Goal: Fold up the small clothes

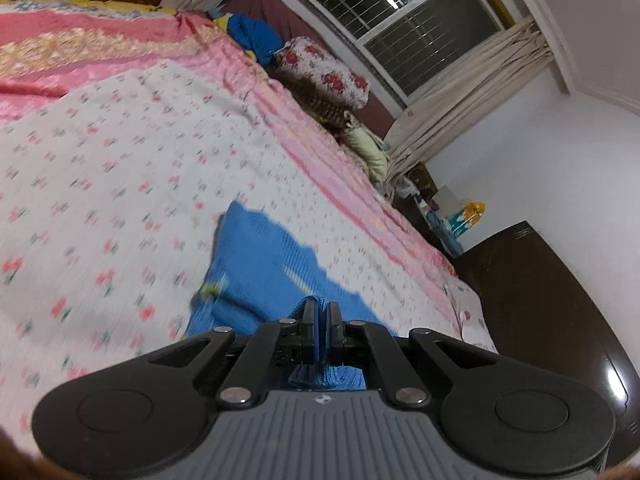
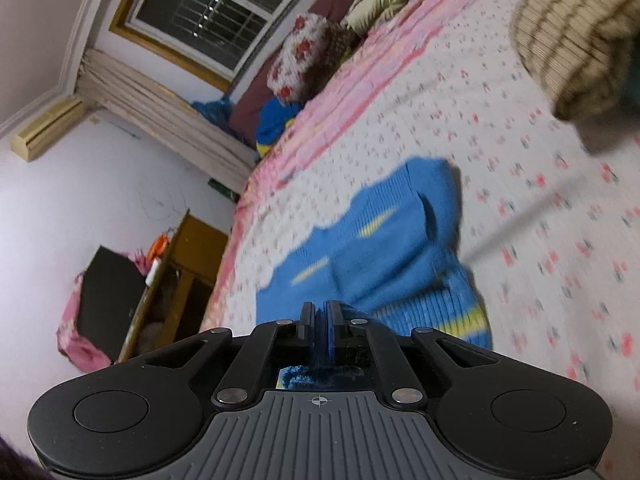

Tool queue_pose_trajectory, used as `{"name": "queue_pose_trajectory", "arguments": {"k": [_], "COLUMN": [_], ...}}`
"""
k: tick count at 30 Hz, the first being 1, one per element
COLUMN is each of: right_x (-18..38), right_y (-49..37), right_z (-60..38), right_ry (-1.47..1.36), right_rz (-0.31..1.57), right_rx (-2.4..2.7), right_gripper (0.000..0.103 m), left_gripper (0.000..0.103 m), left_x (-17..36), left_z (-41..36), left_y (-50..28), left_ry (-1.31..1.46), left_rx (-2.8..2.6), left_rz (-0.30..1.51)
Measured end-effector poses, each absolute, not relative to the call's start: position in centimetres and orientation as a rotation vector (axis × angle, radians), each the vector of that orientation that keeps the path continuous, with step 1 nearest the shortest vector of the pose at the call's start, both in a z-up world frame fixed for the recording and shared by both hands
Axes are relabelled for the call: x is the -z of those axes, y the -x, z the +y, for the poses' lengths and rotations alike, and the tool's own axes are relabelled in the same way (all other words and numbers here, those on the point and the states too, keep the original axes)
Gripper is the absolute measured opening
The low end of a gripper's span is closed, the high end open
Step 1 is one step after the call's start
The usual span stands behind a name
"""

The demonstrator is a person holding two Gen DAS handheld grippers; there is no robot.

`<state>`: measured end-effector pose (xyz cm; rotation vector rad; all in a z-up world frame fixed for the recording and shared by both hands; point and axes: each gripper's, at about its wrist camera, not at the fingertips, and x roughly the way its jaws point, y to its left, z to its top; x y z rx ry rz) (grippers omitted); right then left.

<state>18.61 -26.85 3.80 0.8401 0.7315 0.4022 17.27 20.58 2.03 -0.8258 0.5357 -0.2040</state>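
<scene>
A small blue knitted sweater [image 1: 260, 264] with yellow marks lies on a white floral bedsheet [image 1: 120, 168]. My left gripper [image 1: 320, 308] is shut on a blue edge of the sweater, with cloth pinched between the jaws. In the right wrist view the sweater [image 2: 384, 248] lies partly folded, with a yellow-banded hem at the lower right. My right gripper [image 2: 319, 310] is shut on another edge of the same sweater. Both views are motion-blurred.
A beige striped knitted garment [image 2: 576, 40] lies on the bedsheet [image 2: 540, 184] at the far right. Floral pillows [image 1: 328, 72] and blue cloth [image 1: 256, 36] sit at the bed's head under a window. A dark cabinet [image 1: 540, 300] stands beside the bed.
</scene>
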Motion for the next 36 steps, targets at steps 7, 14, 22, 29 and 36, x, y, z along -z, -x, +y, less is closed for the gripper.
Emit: {"name": "queue_pose_trajectory", "arguments": {"k": [7, 14, 22, 29, 36], "right_x": [-4.3, -3.0, -1.8, -0.6, -0.1], "right_y": [-24.1, -29.1, -30.5, -30.7, -30.9], "right_z": [-26.6, -27.2, -28.2, -26.4, -23.2], "right_ry": [-0.849, -0.886, -0.822, -0.656, -0.422], "right_rz": [0.678, 0.662, 0.669, 0.731, 0.742], "right_rx": [-0.394, -0.351, -0.313, -0.297, -0.287], "right_gripper": [0.006, 0.005, 0.008, 0.016, 0.034], "left_gripper": [0.01, 0.01, 0.01, 0.039, 0.047], "left_x": [-2.3, -1.2, 1.1, 1.8, 0.7], "left_z": [20.7, 20.7, 20.9, 22.5, 21.2], "left_y": [-22.4, -26.0, -27.7, -27.0, -26.5], "left_ry": [0.814, 0.803, 0.775, 0.814, 0.635], "left_rx": [0.21, 0.174, 0.106, 0.072, 0.076], "left_rz": [0.504, 0.515, 0.573, 0.577, 0.587]}}
